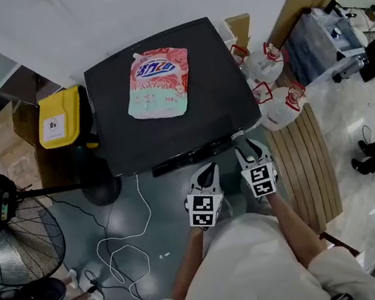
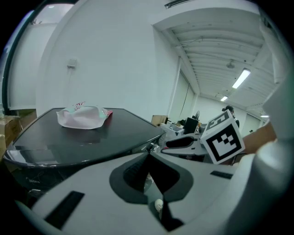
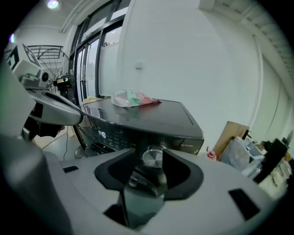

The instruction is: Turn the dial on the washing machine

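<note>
Two spread jaws of my right gripper (image 1: 249, 147) frame the dial (image 3: 153, 158) straight ahead without touching it, nearer than my left gripper (image 1: 206, 172), whose jaws are pressed together, empty.

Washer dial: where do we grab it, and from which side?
Grip the dial by its round silver rim, one jaw on each side. Come straight at it from the front: it sticks out of the washing machine's front control panel, facing outward. The right gripper is lined up with it, jaws open, the dial showing between them and apparently not touched.
</note>
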{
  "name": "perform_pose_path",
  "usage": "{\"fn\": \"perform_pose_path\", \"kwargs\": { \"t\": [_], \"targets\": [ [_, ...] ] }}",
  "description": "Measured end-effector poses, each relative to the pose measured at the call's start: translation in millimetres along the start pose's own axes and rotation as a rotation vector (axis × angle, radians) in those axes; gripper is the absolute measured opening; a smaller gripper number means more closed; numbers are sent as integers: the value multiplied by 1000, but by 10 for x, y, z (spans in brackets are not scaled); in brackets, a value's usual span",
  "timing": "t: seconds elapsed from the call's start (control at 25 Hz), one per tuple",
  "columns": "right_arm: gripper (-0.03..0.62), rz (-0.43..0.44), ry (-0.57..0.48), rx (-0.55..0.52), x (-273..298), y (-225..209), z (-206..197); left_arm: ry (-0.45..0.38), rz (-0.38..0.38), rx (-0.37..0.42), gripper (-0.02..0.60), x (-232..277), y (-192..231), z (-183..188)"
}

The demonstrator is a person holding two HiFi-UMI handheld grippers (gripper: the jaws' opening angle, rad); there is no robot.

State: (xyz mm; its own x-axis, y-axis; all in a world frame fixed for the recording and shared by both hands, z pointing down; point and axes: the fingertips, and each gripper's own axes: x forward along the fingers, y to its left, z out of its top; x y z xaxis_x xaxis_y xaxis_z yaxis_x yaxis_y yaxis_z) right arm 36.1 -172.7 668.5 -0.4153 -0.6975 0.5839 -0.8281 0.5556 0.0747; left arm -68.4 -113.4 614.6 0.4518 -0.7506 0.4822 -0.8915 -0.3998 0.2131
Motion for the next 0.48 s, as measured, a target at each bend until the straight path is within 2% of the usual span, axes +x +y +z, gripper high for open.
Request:
{"fn": "perform_pose_path", "kwargs": {
  "t": [0.04, 0.24, 0.48],
  "targets": [
    [207, 1, 1, 4, 34, -6, -33, 4, 8, 1, 12, 22, 13, -35],
    [261, 5, 13, 21, 163, -30, -183, 39, 49, -25, 12, 87, 11, -104],
    [321, 39, 5, 14, 322, -39, -180, 50, 97, -24, 12, 137, 19, -76]
  ]
}}
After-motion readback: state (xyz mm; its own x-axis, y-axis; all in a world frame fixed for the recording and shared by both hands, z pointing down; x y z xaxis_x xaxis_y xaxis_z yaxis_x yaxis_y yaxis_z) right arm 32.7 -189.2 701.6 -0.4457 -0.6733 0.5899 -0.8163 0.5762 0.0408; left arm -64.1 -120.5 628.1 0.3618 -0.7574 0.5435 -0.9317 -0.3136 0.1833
